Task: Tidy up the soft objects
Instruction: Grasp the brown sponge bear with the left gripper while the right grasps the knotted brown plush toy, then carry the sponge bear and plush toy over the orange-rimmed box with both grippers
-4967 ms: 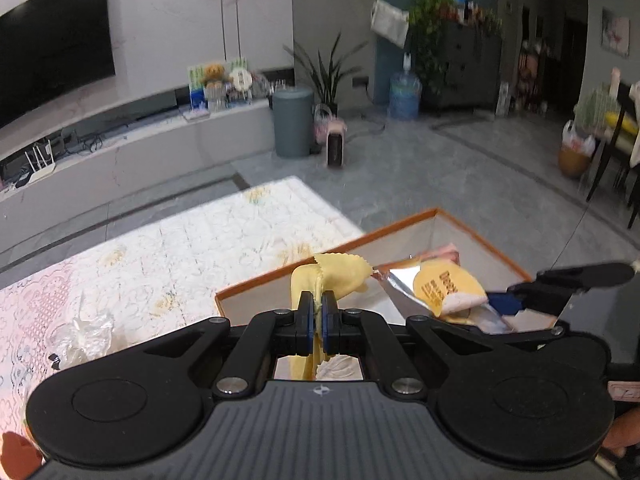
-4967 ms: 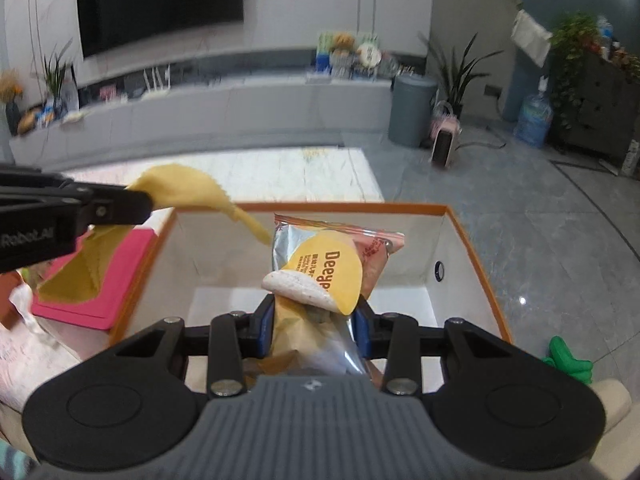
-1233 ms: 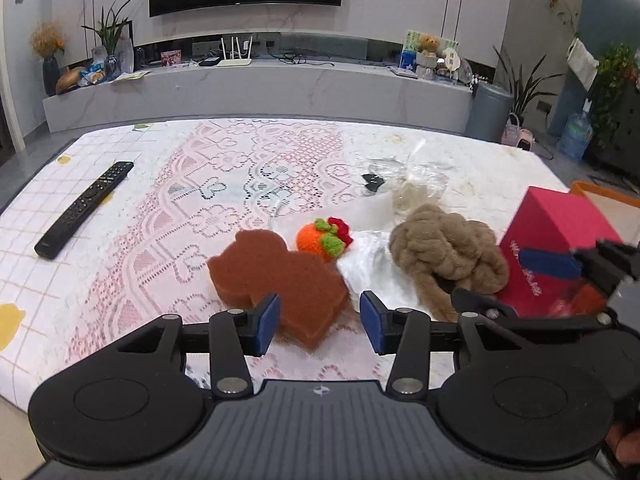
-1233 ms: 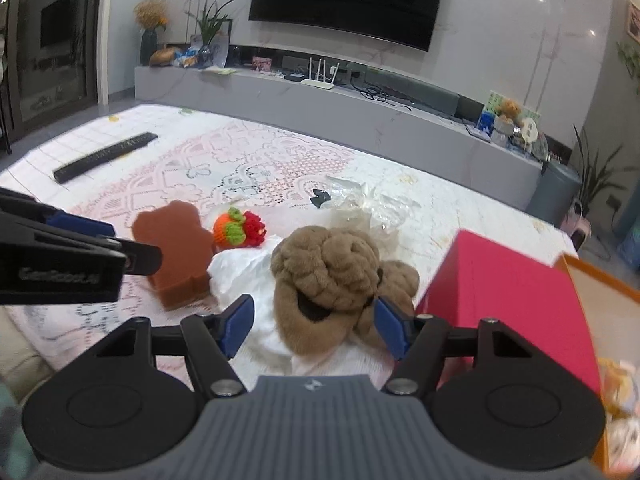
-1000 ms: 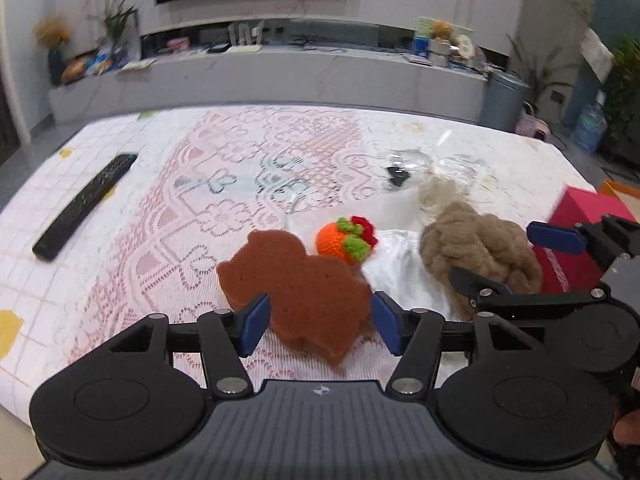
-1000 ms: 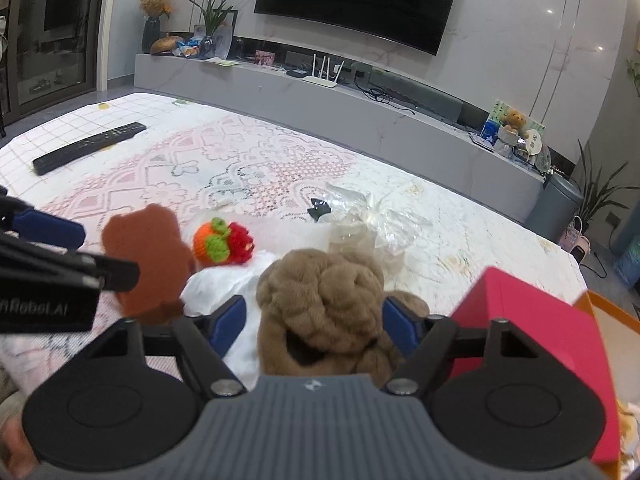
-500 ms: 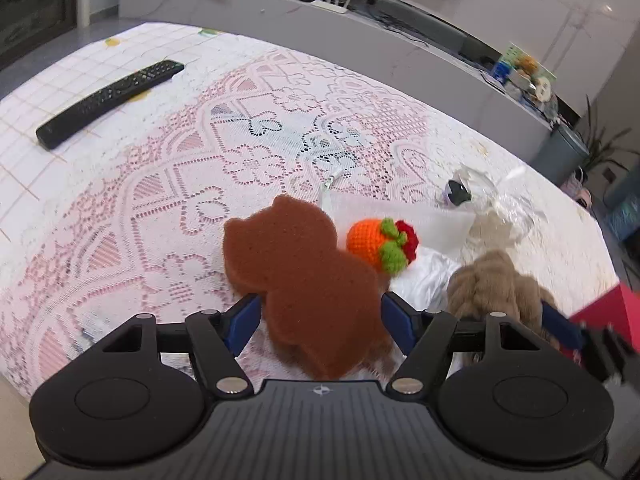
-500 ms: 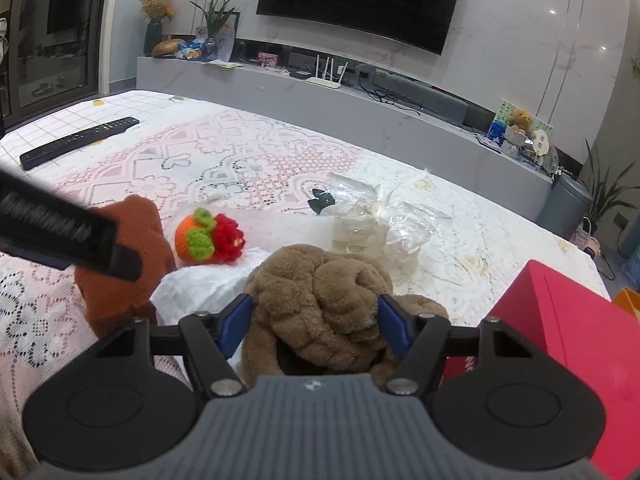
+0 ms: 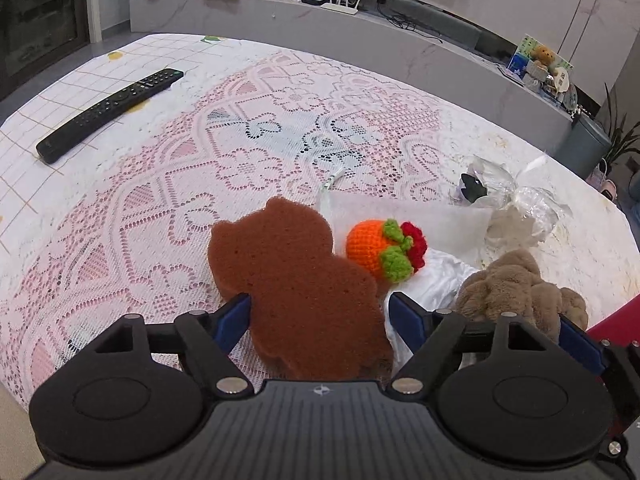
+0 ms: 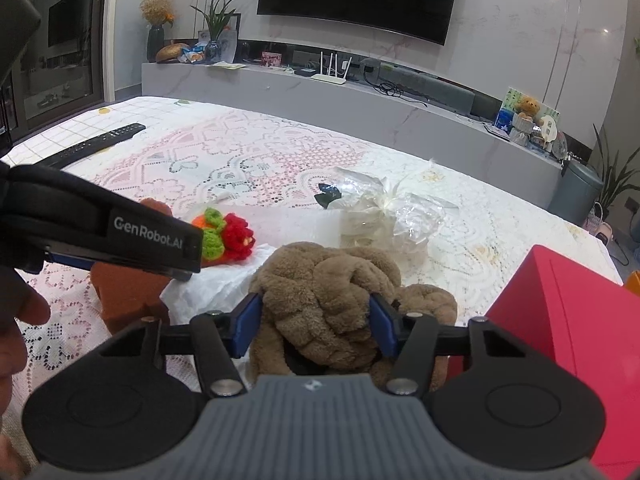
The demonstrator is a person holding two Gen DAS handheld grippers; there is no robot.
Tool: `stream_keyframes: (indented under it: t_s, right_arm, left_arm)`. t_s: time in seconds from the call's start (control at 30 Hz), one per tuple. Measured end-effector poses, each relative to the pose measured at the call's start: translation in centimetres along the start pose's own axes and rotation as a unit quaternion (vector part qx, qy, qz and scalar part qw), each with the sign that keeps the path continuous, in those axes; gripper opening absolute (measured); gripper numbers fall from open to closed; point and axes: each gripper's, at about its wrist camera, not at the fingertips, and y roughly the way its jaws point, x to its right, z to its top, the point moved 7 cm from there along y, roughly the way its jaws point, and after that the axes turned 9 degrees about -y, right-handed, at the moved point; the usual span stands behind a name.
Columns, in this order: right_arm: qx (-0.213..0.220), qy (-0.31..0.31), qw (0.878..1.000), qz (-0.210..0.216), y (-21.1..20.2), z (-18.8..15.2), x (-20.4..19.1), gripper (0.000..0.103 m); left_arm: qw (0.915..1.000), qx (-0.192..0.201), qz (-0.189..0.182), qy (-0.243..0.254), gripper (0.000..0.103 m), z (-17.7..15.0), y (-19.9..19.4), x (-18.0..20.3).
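Two soft pickups at once, neither finished! The brown bear-shaped sponge (image 9: pixel 296 284) lies flat on the lace-covered counter (image 9: pixel 168 184), inside the left claw (image 9: pixel 318 316), whose jaws have just been opening and stand wide, not pressing it. Just beside it, the right claw (image 10: pixel 314 322) has been closing and now squeezes the tan plush toy (image 10: pixel 324 296). The crochet orange (image 9: pixel 366 250) and white cloth (image 9: pixel 436 280) wait untouched. Readable writing: only "GenRobot.AI" on the left claw's finger (image 10: pixel 148 236).
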Motion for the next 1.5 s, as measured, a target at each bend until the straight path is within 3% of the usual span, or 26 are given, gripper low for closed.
stream_keyframes:
  t_s: [0.17,0.37,0.5,0.6,0.87,1.13,1.37,1.5]
  right_arm:
    - [0.002,0.003,1.000,0.009,-0.3,-0.2,-0.2,0.045]
    - [0.003,-0.001,1.000,0.017,-0.6,-0.4,-0.6,0.039]
    - [0.011,-0.005,1.000,0.015,-0.9,-0.5,-0.7,0.036]
    - [0.021,-0.022,0.999,0.008,-1.2,-0.6,-0.9,0.034]
    - [0.044,-0.033,0.998,-0.004,-2.9,0.4,-0.3,0.030]
    - [0.065,-0.041,0.996,0.036,-6.4,1.3,-2.1,0.030]
    - [0.007,-0.039,0.996,0.082,-5.5,-1.3,-5.1,0.030]
    - [0.007,-0.054,0.995,0.079,-5.4,-2.0,-5.7,0.031]
  left_arm:
    - [1.0000,0.004,-0.007,0.000,0.091,0.0,0.4,-0.2]
    - [0.9999,-0.001,-0.013,-0.005,0.093,-0.1,1.0,-0.6]
    - [0.9999,0.001,-0.013,0.004,0.076,0.0,0.5,-0.5]
    - [0.9997,-0.004,-0.024,-0.007,0.072,0.2,0.2,-1.1]
    - [0.9987,0.042,-0.028,0.012,0.071,0.6,-3.5,-2.4]
    - [0.9994,0.012,-0.032,0.011,0.072,-0.5,-4.8,-3.4]
    - [0.9998,-0.006,-0.013,0.014,0.072,-1.8,-5.7,-4.5]
    - [1.0000,0.004,-0.006,-0.001,0.072,-1.7,-6.8,-5.7]
